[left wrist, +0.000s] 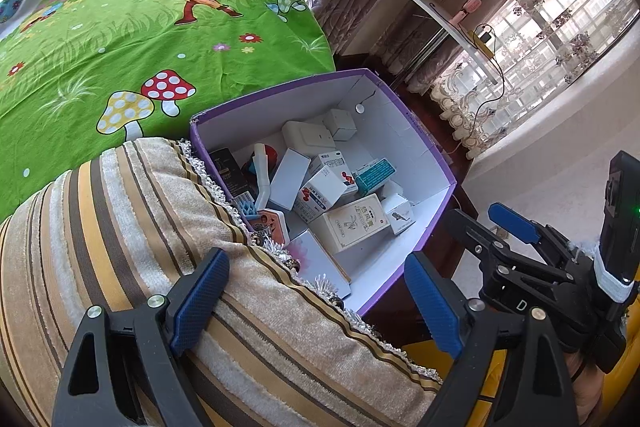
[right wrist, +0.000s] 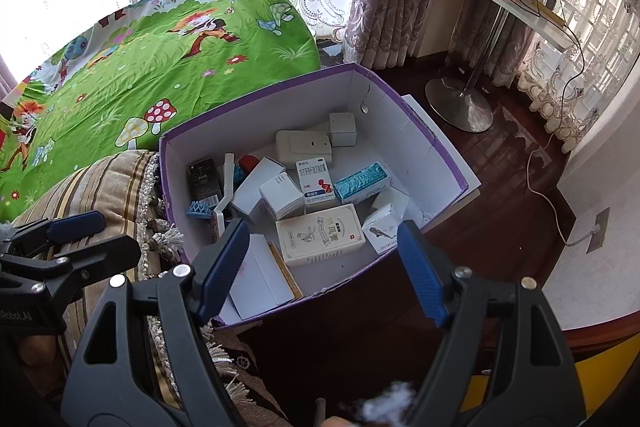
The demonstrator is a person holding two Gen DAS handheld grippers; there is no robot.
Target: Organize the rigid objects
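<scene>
A purple-walled cardboard box (left wrist: 416,143) (right wrist: 404,147) with a white inside holds several small medicine cartons, a white plastic case (right wrist: 302,146), a teal carton (right wrist: 362,182), a cream carton (right wrist: 320,234) and a blue brush (right wrist: 199,209). My left gripper (left wrist: 316,301) is open and empty above a striped cushion (left wrist: 120,227), near the box's near corner. My right gripper (right wrist: 326,267) is open and empty just above the box's near wall. The right gripper also shows in the left wrist view (left wrist: 492,231), and the left gripper in the right wrist view (right wrist: 80,231).
A green cartoon bedsheet (left wrist: 120,39) (right wrist: 160,67) lies behind the box. A white shelf-table on a metal pedestal (right wrist: 460,107) stands right, with a tissue pack, a pink item and a charger cable. Dark wood floor, curtains and a wall socket (right wrist: 598,230) lie right.
</scene>
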